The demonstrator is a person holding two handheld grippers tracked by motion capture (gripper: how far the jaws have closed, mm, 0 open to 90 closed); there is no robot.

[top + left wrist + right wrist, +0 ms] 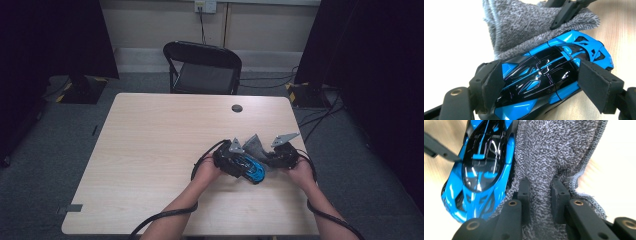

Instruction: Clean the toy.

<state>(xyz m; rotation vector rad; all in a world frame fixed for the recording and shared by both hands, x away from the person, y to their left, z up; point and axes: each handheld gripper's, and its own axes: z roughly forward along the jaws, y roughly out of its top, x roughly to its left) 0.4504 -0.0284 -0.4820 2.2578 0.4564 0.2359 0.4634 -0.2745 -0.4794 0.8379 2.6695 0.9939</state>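
Item 1, left of the pair: the left gripper (234,161) is sitting at the near right part of the table (150,150), its fingers (492,83) clamped on the two flanks of the toy car (544,80), one pad on each side. The blue and black car is being held just above or on the tabletop, which of the two I cannot tell. Its long axis is running across the line between the left fingers; in the high view its nose or tail is pointing near and right, towards the other hand.

Item 2, between the hands: the grey cloth (255,145) is lying touching the car's far right flank and bunching up on the car's far side.

Item 3, right: the right gripper (279,156) is pinching a fold of the cloth, its fingers (524,195) drawn close together with only fabric between them. In the right gripper view the car is lying just to the left of these fingers, its length roughly parallel with them.

Judgement: wiping looks to be the work in hand. The right hand is the one carrying the cloth, so a stroke would be running leftward onto the car's roof and along its length.
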